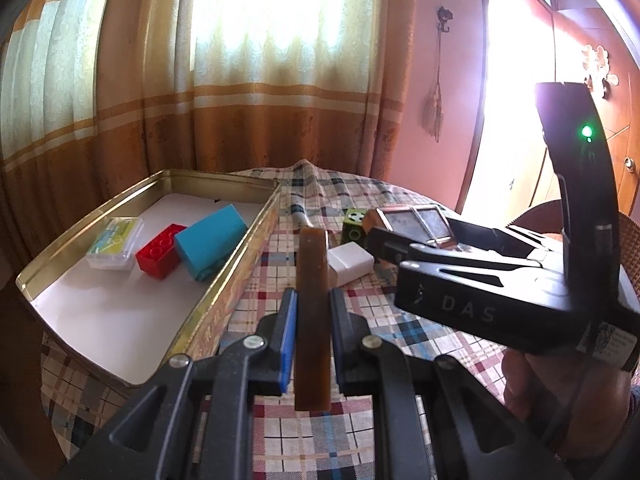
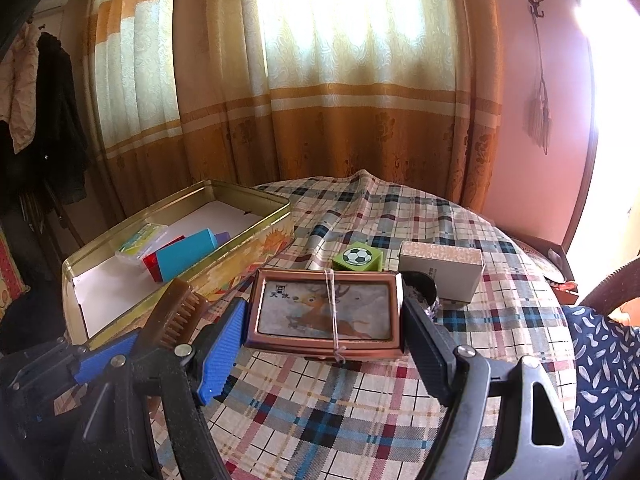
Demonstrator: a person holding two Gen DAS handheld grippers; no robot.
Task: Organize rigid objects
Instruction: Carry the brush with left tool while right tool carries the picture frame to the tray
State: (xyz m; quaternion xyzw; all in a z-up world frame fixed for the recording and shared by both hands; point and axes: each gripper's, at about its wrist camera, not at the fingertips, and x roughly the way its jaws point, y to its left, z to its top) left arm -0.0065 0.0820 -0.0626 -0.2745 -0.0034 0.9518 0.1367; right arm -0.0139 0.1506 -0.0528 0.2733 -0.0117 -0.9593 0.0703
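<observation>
Brown and stiff, the comb (image 1: 313,312) sat clamped edgewise between the pads of your left gripper (image 1: 313,344), held clear of the checked tablecloth (image 2: 320,412) just to the right of the gold tin (image 1: 224,280). In the right wrist view its teeth showed, pointing down toward the tin's near wall. Your right gripper (image 2: 324,320) had its jaws pressed on the two short ends of the copper-framed deer box (image 2: 325,312), which looked lifted or tipped off the cloth, with a thin string tied round its middle.

Inside the tin lay a clear plastic case (image 1: 115,249), a red brick (image 1: 160,250) and a blue block (image 1: 210,246), grouped toward the far half; the near part of the white floor was bare. On the cloth beyond waited a green football cube (image 2: 357,259), a pale carton (image 2: 440,276), a white block (image 1: 350,263) and a dark round tin (image 2: 420,286) that was half hidden behind the deer box.

My worry was the crowding: both tools were close together by the tin's near corner. If you had swung the comb left without raising it, its lower end could have caught the tin's rim and twisted in the pads. The deer box was gripped only at its ends, so a bump between the tools could have rotated it loose. Dropping either piece onto the block or brick would have left it tilted instead of flat.
</observation>
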